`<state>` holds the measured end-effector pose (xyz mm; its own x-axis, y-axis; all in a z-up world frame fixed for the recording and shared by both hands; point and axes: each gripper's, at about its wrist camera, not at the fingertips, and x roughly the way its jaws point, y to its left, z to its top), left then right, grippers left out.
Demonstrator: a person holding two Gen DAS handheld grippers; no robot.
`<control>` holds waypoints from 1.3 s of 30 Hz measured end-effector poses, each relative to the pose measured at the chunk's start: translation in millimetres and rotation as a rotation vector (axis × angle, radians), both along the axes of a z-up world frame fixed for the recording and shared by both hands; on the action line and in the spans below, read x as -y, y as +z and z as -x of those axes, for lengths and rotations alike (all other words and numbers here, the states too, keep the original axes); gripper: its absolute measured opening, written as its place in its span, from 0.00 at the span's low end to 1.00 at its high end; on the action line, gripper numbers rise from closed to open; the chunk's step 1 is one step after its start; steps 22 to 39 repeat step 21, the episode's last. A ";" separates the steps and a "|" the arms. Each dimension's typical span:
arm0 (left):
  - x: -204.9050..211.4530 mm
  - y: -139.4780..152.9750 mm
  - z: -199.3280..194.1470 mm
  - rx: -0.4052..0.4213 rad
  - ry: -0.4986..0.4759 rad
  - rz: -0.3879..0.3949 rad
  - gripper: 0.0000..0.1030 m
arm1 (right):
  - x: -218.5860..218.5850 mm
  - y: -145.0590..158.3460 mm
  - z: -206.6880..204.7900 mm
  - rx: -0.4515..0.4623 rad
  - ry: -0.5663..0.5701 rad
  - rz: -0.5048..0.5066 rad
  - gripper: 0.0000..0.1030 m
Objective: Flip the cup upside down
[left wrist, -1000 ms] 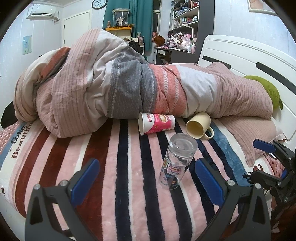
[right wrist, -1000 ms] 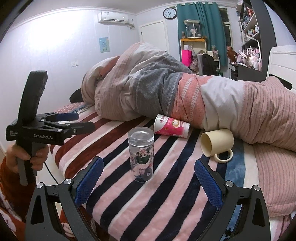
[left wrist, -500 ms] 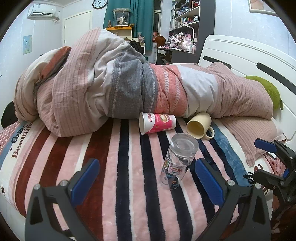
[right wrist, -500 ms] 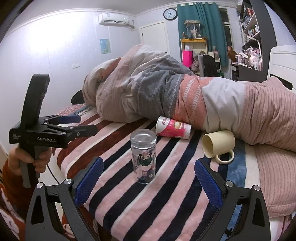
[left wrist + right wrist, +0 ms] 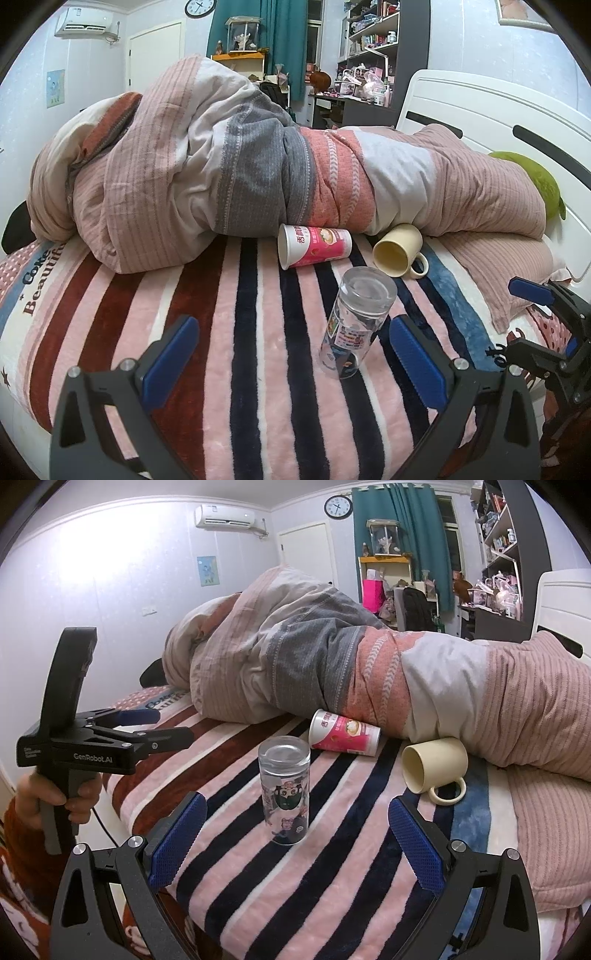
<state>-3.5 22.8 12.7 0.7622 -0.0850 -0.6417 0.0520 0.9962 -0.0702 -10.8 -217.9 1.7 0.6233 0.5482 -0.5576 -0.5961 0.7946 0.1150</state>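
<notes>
Right tool (image 5: 291, 843): spread wide, empty, slightly nearer the glass cup (image 5: 284, 788) than a second ago. Left tool (image 5: 291, 352): likewise released, holding nothing, view barely shifted. Cup upright on striped bed blanket (image 5: 332, 886), apart from both tools, so approach only, flip not begun. Behind: pink paper cup (image 5: 343, 736) and cream mug (image 5: 436, 766) on their sides. Right view alone shows hand (image 5: 70, 797) gripping left tool; left view alone shows right tool's tip.

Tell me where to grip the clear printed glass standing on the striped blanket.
Grip the clear printed glass around its straight mid-body, coming in level from the front with the open right gripper; it stands apart from the other cups, sides exposed.
</notes>
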 end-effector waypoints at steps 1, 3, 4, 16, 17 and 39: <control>-0.1 0.0 -0.1 0.000 0.000 -0.002 1.00 | -0.1 0.0 0.0 0.000 0.000 0.000 0.96; -0.7 -0.1 -0.6 0.000 0.000 -0.001 1.00 | 0.0 0.0 -0.2 0.000 0.000 0.001 0.96; -1.5 0.0 -0.7 0.000 -0.002 0.000 1.00 | 0.0 0.0 -0.2 0.001 0.000 0.003 0.96; 3.1 -0.2 -1.0 0.004 -0.002 0.000 1.00 | 1.5 -0.5 -0.5 0.000 -0.004 0.004 0.96; 3.6 0.2 -0.5 0.006 -0.002 0.002 1.00 | 1.5 -0.4 -0.6 0.000 -0.004 0.004 0.96; 4.1 0.5 -0.4 0.007 0.000 -0.002 1.00 | 1.5 -0.3 -0.8 -0.001 -0.003 0.005 0.96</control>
